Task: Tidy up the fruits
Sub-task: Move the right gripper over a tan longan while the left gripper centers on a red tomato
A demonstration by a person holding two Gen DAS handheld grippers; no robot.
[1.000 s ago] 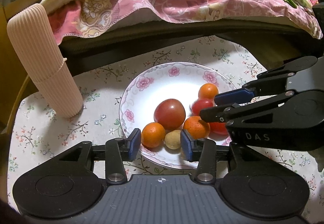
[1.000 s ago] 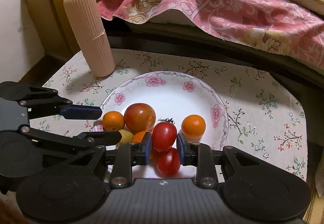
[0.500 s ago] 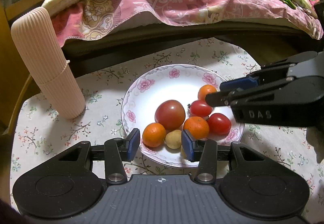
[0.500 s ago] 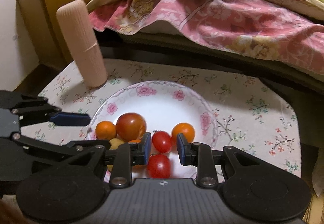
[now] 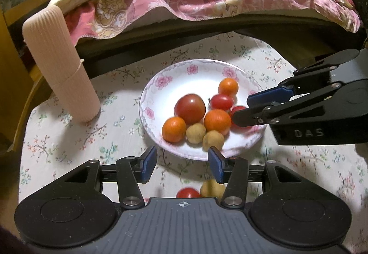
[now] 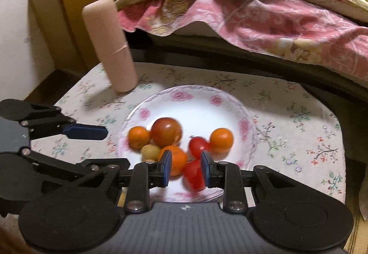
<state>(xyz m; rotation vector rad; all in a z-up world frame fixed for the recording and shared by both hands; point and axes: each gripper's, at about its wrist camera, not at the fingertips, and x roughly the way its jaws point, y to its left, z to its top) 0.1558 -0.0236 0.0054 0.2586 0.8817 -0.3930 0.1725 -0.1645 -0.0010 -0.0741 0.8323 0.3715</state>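
Left wrist view: the left tongs [image 5: 182, 165] point steeply down over the near rim of the flowered plate [image 5: 161, 95], which sits in the middle of the cloth-covered tabletop [image 5: 69, 139]. Their blue pads stand apart and are opening, with only the plate rim and cloth between them; nothing is held. On the plate lie a large tomato [image 5: 190, 108], three oranges [image 5: 173, 129] and two small yellowish fruits [image 5: 195, 133] bunched toward the near side, with a small red tomato [image 5: 222, 102] behind them. Two more fruits, one red and one yellowish, show low in the frame behind the tongs' bar; whether they lie on the cloth or are a reflection I cannot tell. The right tongs [image 5: 243, 108] reach in from the right, tips low over the plate's right side, with a second red tomato [image 5: 237, 109] partly hidden behind them. A ribbed pink cylinder [image 5: 58, 63] stands upright on the tabletop, well left of the plate.

Right wrist view: the right tongs [image 6: 185, 166] also slant downward over the plate's near edge. Their pads are drawn close together, and a blurred red tomato [image 6: 193, 173] sits in the narrow gap; whether the pads press on it I cannot tell. The left tongs [image 6: 103, 146] come in from the left beside the plate's edge. A pink floral blanket [image 6: 253, 19] hangs over the bed behind.
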